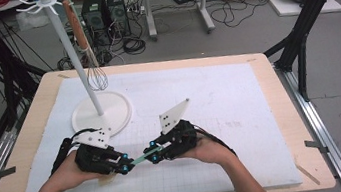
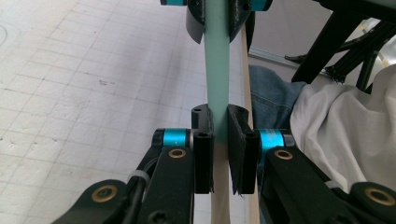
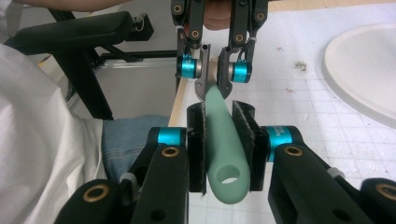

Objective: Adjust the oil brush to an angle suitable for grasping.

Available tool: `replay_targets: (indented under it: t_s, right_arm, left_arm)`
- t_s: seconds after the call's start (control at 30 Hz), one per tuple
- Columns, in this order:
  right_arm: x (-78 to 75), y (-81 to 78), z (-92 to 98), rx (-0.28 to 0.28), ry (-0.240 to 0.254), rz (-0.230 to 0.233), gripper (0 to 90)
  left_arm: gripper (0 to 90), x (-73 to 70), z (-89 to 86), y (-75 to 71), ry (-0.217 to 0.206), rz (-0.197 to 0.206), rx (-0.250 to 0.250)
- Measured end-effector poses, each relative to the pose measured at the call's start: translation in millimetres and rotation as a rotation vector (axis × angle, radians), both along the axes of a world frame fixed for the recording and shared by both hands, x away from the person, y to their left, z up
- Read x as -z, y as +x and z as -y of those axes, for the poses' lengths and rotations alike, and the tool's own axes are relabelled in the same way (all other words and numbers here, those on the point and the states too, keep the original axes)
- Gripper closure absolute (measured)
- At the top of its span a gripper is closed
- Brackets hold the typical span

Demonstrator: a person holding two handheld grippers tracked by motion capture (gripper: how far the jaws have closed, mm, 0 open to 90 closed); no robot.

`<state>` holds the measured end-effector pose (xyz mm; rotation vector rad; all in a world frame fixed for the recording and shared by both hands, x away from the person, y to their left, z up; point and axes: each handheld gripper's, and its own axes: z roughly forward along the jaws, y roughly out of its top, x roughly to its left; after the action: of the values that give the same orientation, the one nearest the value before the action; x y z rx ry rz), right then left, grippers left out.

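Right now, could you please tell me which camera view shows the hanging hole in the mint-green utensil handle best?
The right gripper view: the mint-green utensil handle lies between its tongs, hole facing the camera. The left gripper view shows a plain stretch of handle; the high view, a thin green sliver between both tongs.

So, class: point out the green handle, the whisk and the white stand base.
green handle (image 3: 223, 140), right gripper view, on its flat middle above the hanging hole.
whisk (image 1: 96, 75), high view, on its wire loops.
white stand base (image 1: 118, 114), high view, on the round disc's bare right side.
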<state>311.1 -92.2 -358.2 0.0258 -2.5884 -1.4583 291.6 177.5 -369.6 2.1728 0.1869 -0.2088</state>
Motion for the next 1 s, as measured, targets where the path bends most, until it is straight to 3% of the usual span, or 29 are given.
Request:
replay_targets:
  t_s: [0.43, 0.6, 0.73, 0.87, 1.0]
  right_arm:
    - [-2.2, 1.2, -0.7, 0.011, 0.021, -0.016, 73.5]
    - [-3.5, 3.9, 2.4, 0.062, 0.031, -0.04, 68.6]
    - [-4.5, 6.4, 5.0, 0.1, 0.051, -0.085, 68.6]
    - [-4.4, 9.0, 5.8, 0.127, 0.052, -0.119, 72.8]
    - [-4.8, 9.5, 5.5, 0.113, 0.049, -0.119, 77.4]
  left_arm:
    - [81.5, -2.8, -3.2, -0.4, -0.011, 0.02, -0.011]
    - [81.5, -4.7, -6.0, -2.2, -0.021, 0.042, -0.048]
    - [81.5, -6.7, -8.5, -1.7, -0.012, 0.074, -0.06]
    - [81.5, -7.3, -8.5, -2.0, -0.004, 0.099, -0.085]
    - [81.6, -6.1, -7.4, -2.7, -0.004, 0.105, -0.081]
